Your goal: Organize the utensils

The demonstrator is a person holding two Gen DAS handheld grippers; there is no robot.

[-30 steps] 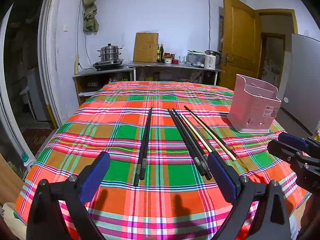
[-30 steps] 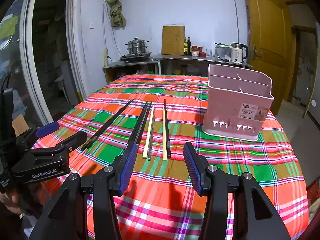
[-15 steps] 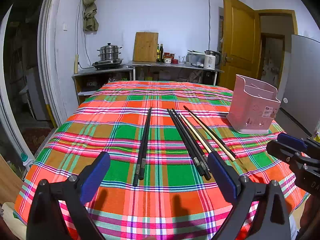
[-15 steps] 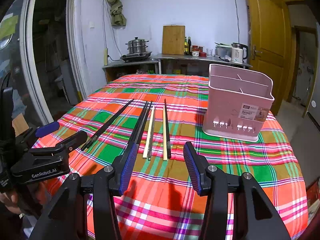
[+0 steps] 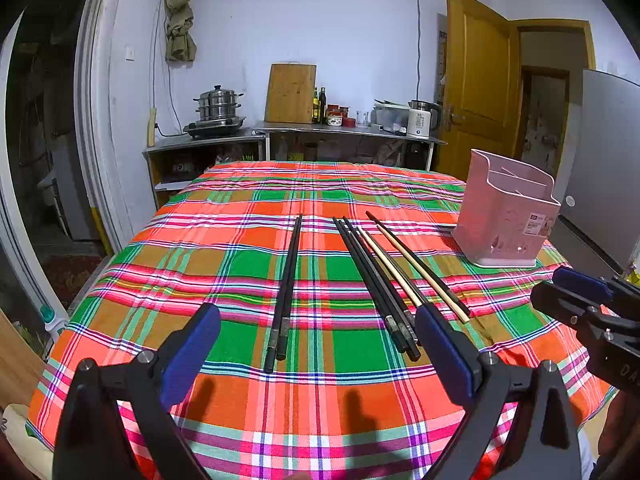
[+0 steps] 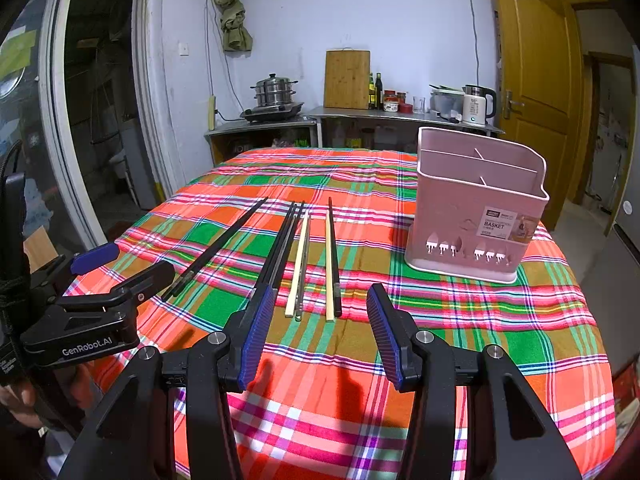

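Several chopsticks lie on the plaid tablecloth. A black pair lies apart on the left, also in the right wrist view. A bundle of black chopsticks and pale ones lies to its right; the right wrist view shows the bundle and pale ones. A pink utensil basket stands upright at the right, empty. My left gripper is open above the near table edge. My right gripper is open, short of the chopstick ends.
A counter behind the table holds a steamer pot, cutting board, bottles and a kettle. A yellow door stands open at the right. The table edge is close below both grippers.
Both grippers have barely shifted; the view is nearly the same. Nothing on the table has moved.
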